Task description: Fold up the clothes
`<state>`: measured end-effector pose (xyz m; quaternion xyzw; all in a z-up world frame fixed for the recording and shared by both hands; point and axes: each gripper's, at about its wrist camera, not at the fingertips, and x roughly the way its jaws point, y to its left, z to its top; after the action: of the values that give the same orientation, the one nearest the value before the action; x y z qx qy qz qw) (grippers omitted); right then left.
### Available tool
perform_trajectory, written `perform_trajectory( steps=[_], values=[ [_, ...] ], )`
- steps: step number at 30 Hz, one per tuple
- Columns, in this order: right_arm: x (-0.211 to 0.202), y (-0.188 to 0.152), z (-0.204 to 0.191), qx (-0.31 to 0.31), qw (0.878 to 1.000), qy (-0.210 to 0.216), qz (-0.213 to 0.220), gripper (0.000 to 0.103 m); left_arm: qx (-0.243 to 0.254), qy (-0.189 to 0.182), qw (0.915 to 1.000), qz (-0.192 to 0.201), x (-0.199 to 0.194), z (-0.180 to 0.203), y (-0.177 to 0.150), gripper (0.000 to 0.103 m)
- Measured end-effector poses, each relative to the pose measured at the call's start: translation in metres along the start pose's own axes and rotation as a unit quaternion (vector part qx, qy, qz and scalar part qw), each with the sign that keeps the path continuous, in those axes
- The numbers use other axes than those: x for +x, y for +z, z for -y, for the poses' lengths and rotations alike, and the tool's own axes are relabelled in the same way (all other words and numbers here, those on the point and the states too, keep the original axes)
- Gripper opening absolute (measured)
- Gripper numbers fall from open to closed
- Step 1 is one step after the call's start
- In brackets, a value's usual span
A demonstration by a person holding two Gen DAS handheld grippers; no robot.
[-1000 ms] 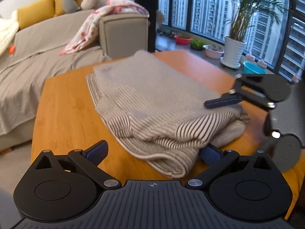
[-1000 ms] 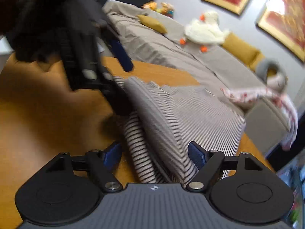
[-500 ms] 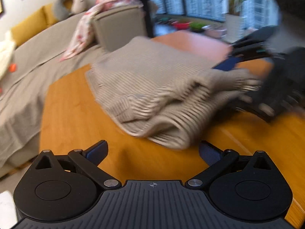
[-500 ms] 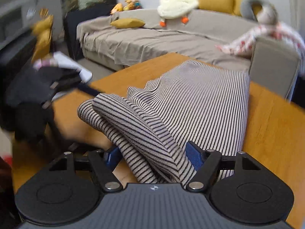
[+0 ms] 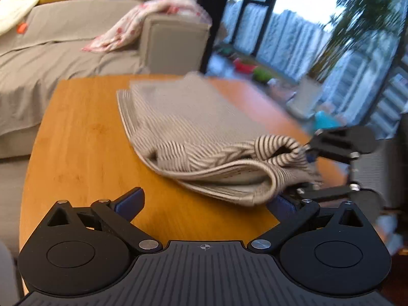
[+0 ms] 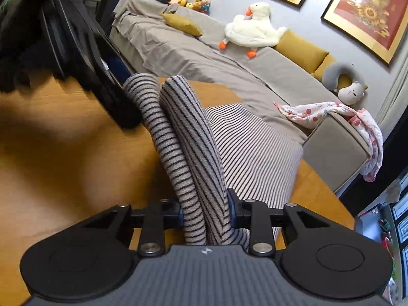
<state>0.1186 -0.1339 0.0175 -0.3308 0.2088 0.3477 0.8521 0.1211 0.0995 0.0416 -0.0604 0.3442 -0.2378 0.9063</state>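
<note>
Since half a second ago the right tongs (image 6: 206, 213) have gone from sitting loosely around the fold to pinching it hard, and the left tongs (image 5: 204, 202) have backed off a touch so the cloth edge sits further from them. So now the grey-and-black striped knit garment (image 6: 244, 142) is lying folded on the orange wooden surface (image 6: 63, 153), with its near edge bunched into 2 thick rolls that run up between the right tongs' blue pads (image 6: 230, 200), which are closed in tight on that bunch. From the left wrist view the same garment (image 5: 204, 127) sits towards the right half of the surface (image 5: 84, 132), its front corner lifted and curled over where the right tongs (image 5: 309, 153) have it. The left tongs are spread wide with nothing between them, just bare wood, hovering near the garment's front edge; their right pad is just beside the fabric, can't tell if it's actually touching. Background stuff: grey-covered sofa (image 6: 204, 51) with a white plush goose (image 6: 252, 28) and mustard cushions (image 6: 301, 49) on it, plus a pink floral blanket (image 5: 142, 23) draped over the sofa arm. The left wrist view is pretty blurry on the window side.
</note>
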Motion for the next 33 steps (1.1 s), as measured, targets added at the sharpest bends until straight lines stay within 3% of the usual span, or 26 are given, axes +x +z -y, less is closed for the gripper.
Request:
perform_trajectory(
  steps=[1,4,7,11,16,21,23,27,30,33],
  values=[
    [-0.008,0.000,0.003,0.003,1.000,0.010,-0.007,0.027,-0.008,-0.019,0.9996,0.018,-0.013,-0.005,0.001,0.103],
    [-0.028,0.000,0.006,0.000,0.998,0.045,-0.034,0.027,-0.023,-0.030,0.9969,0.069,-0.035,-0.018,0.013,0.103],
    [-0.049,0.004,0.006,-0.036,0.994,0.078,-0.061,0.027,-0.005,-0.029,0.9969,0.072,-0.015,-0.016,0.030,0.103],
    [-0.080,0.023,0.012,-0.078,0.989,0.097,-0.075,0.026,0.038,-0.025,0.9985,0.029,0.044,-0.012,0.049,0.093],
    [-0.105,0.083,0.042,-0.124,0.984,0.113,-0.052,0.026,0.054,-0.045,0.9970,-0.033,0.094,-0.031,0.054,0.074],
    [-0.038,0.109,0.075,-0.165,0.968,0.179,-0.065,0.028,0.098,-0.087,0.9894,-0.062,0.103,-0.049,0.039,0.069],
    [0.002,0.103,0.086,-0.155,0.965,0.195,-0.080,0.030,0.079,-0.090,0.9910,-0.058,0.095,-0.062,0.034,0.073],
    [0.072,0.079,0.106,-0.113,0.971,0.185,-0.098,0.035,0.026,-0.080,0.9959,-0.034,0.072,-0.089,0.030,0.082],
    [0.087,0.065,0.123,-0.059,0.979,0.179,-0.078,0.043,0.014,-0.072,0.9973,-0.005,0.052,-0.096,0.037,0.086],
    [0.079,0.054,0.127,-0.041,0.986,0.149,-0.063,0.063,0.022,-0.074,0.9965,0.031,0.029,-0.085,0.046,0.095]
  ],
)
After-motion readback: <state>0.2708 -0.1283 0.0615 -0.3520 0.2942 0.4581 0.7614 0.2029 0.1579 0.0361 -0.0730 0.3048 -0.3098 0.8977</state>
